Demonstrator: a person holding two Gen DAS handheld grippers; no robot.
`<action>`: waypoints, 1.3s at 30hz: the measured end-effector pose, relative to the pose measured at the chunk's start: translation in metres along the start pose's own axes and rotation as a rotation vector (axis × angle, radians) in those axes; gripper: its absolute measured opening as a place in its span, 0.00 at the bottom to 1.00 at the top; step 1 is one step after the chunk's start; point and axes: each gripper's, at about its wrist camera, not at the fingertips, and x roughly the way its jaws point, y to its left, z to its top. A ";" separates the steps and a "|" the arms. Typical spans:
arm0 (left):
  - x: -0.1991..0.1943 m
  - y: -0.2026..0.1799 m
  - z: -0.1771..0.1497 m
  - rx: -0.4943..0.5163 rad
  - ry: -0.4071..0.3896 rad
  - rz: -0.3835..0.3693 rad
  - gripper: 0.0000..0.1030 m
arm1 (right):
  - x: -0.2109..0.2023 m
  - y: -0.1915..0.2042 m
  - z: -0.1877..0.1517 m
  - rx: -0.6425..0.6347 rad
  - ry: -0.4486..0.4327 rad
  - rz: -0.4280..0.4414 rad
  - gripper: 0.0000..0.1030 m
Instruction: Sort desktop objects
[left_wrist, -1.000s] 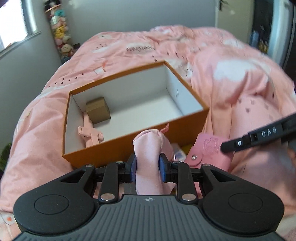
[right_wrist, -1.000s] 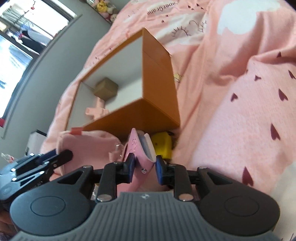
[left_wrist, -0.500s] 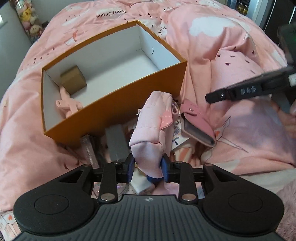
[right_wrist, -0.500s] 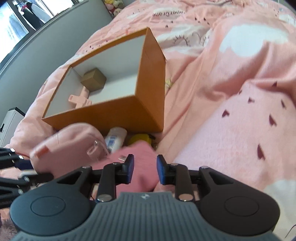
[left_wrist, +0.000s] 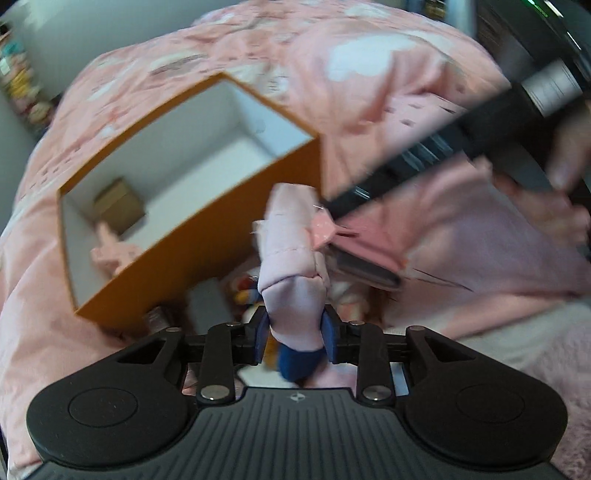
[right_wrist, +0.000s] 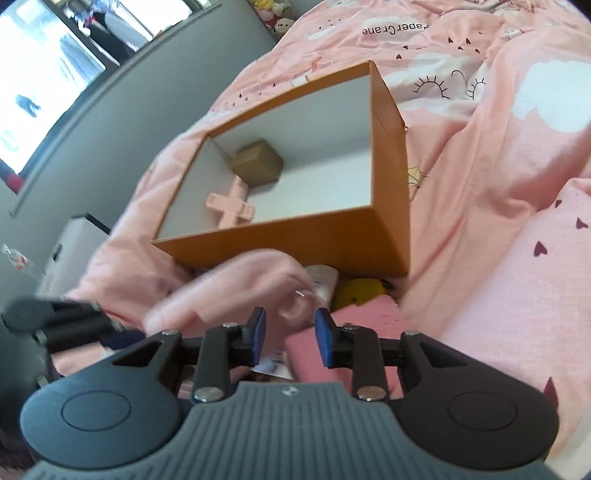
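My left gripper (left_wrist: 295, 330) is shut on a pale pink pouch (left_wrist: 291, 258) and holds it up in front of the orange box (left_wrist: 221, 236). The pouch also shows blurred in the right wrist view (right_wrist: 229, 291). My right gripper (right_wrist: 290, 338) is open and empty above a pink wallet (right_wrist: 332, 350), which lies on the bed and also shows in the left wrist view (left_wrist: 365, 251). The orange box (right_wrist: 317, 236) holds a small brown carton (right_wrist: 258, 164) and a pink cross-shaped piece (right_wrist: 231, 205).
Small items lie in front of the box: a white tube (right_wrist: 325, 282), a yellow object (right_wrist: 360, 290), a grey block (left_wrist: 208, 310). A pink printed duvet (right_wrist: 498, 166) covers the bed. A white cabinet (right_wrist: 70, 247) stands by the grey wall.
My right gripper has let go of the pink wallet and opened; the wallet now lies on the bed. My left gripper still holds the pouch and has shifted in front of the box.
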 end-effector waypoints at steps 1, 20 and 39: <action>0.002 -0.005 0.000 0.020 0.007 -0.004 0.32 | -0.002 -0.001 0.001 0.019 -0.005 0.012 0.32; 0.003 -0.003 0.003 0.004 0.032 -0.024 0.53 | 0.006 0.011 -0.001 0.038 0.016 0.082 0.11; 0.012 0.018 0.047 -0.037 0.079 -0.086 0.59 | 0.010 0.016 -0.003 0.029 0.034 0.121 0.09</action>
